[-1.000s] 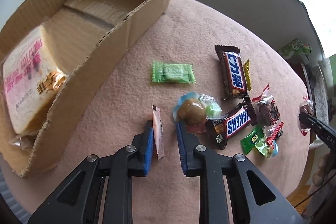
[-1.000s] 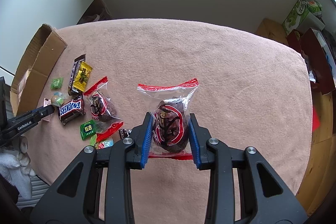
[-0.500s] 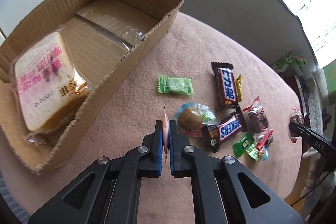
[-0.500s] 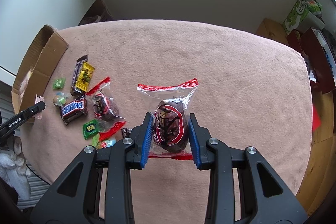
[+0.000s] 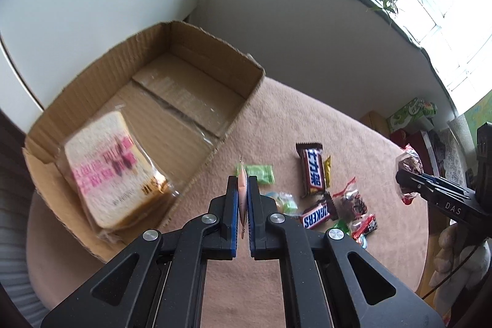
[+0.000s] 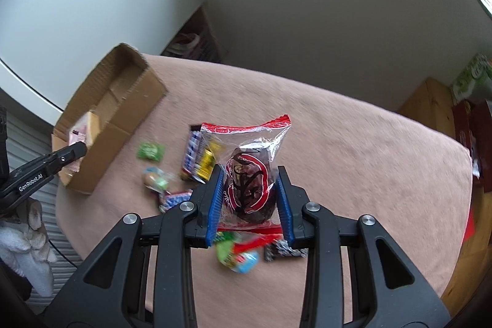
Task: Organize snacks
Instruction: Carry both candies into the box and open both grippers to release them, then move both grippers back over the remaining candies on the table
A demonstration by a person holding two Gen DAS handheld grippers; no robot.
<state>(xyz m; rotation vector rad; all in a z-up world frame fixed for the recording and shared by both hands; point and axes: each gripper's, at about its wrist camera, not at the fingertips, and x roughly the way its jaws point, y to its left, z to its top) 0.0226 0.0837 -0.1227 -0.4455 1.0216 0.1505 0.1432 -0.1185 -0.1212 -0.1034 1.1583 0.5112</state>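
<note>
Clamped shut in the left wrist view, the left claw (image 5: 243, 195) is seen gripping a thin pink sachet (image 5: 242, 189) edge-on between its blue pads, so the print on it cannot be read. To the left of the claw, a cardboard box (image 5: 196, 140) stands open on the worktop (image 5: 363, 140); a wrapped bread slice (image 5: 107, 165) lies in its near end, blurred, and the far end of the box floor is bare. Just beyond the claw tips a green candy (image 5: 261, 174) is partly hidden. To the right, two Snickers bars (image 5: 313, 171) and small sweets are scattered. At the far right the right claw (image 5: 409, 183) is cut off by the frame edge.

Partly open in the right wrist view, the right claw (image 6: 249, 195) is closed on a clear packet with a dark snack (image 6: 249, 189), held above the worktop (image 6: 369, 149). Loose sweets (image 6: 236, 254) beneath it are blurred and partly covered. To the left, the cardboard box (image 6: 123, 125) sits at the worktop edge, with the left claw (image 6: 72, 151) beside its near wall. To the right of the claw, open cloth stretches to the edge.
</note>
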